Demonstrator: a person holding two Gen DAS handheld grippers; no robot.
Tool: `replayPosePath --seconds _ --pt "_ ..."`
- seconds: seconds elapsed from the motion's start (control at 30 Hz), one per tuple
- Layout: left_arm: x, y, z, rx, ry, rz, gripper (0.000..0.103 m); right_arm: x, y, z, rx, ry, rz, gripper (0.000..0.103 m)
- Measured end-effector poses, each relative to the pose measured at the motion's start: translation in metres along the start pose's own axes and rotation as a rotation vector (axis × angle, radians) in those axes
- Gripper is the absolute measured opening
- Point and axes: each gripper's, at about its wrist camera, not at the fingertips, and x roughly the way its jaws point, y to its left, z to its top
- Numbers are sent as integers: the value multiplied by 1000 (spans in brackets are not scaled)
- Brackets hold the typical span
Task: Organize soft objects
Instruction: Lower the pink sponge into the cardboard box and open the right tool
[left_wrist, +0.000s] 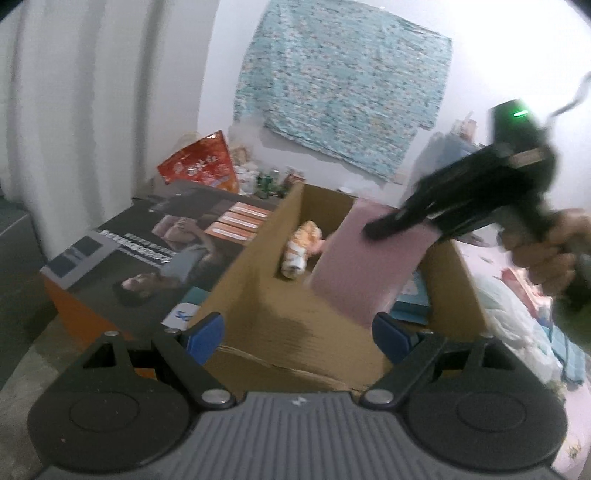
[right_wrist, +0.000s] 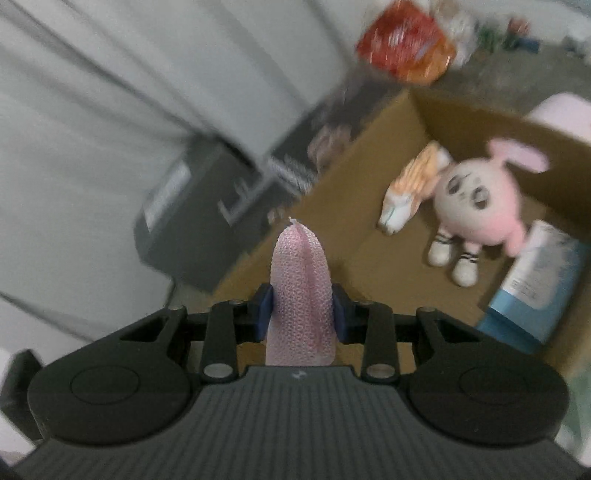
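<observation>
My right gripper (right_wrist: 302, 310) is shut on a folded pink knitted cloth (right_wrist: 301, 291). In the left wrist view that cloth (left_wrist: 365, 266) hangs over the open cardboard box (left_wrist: 258, 251), held by the right gripper (left_wrist: 373, 230). Inside the box lie an orange-and-white plush (right_wrist: 410, 188), a pink round bunny plush (right_wrist: 480, 206) and a blue-white pack (right_wrist: 535, 284). My left gripper (left_wrist: 299, 332) is open and empty, in front of the box's near wall.
A large printed flat carton (left_wrist: 147, 251) lies left of the box. A red snack bag (left_wrist: 201, 162) and small bottles (left_wrist: 266, 182) stand behind it. White curtains hang at left, a patterned blue cloth (left_wrist: 343, 85) on the wall. Bedding lies at right (left_wrist: 524, 325).
</observation>
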Motion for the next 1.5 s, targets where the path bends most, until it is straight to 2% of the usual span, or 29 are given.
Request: replayPosePath --seconds 0.13,0.23,0.33,0.43,0.57,0.67,0.8,0.9,1.07,1.2,1.5 --pt "1 11 2 -25 4 33 89 61 -8 23 -73 158 -20 34" --pt "2 16 2 -35 13 50 89 94 -20 35 -110 213 -80 34" --pt "4 18 0 -46 20 52 89 115 -34 42 -138 219 -183 45" --pt "7 20 -1 -50 30 48 89 118 -42 45 -138 194 -265 55" --pt "10 20 0 -50 34 40 89 103 -44 39 -124 117 -294 56" --pt "12 21 -1 -54 35 33 89 94 -42 30 -130 112 -322 55" --pt "11 20 -2 -52 33 27 89 83 -45 18 -85 152 -313 52" --pt "10 20 -3 -50 34 25 89 83 -52 11 -28 199 -274 52" --pt "10 21 -5 -59 37 27 89 101 -59 -4 50 270 -218 48" --pt "8 21 -5 -58 37 32 89 114 -55 -7 53 255 -208 45" --pt "5 17 -6 -48 45 24 89 123 -41 -8 14 222 -226 45"
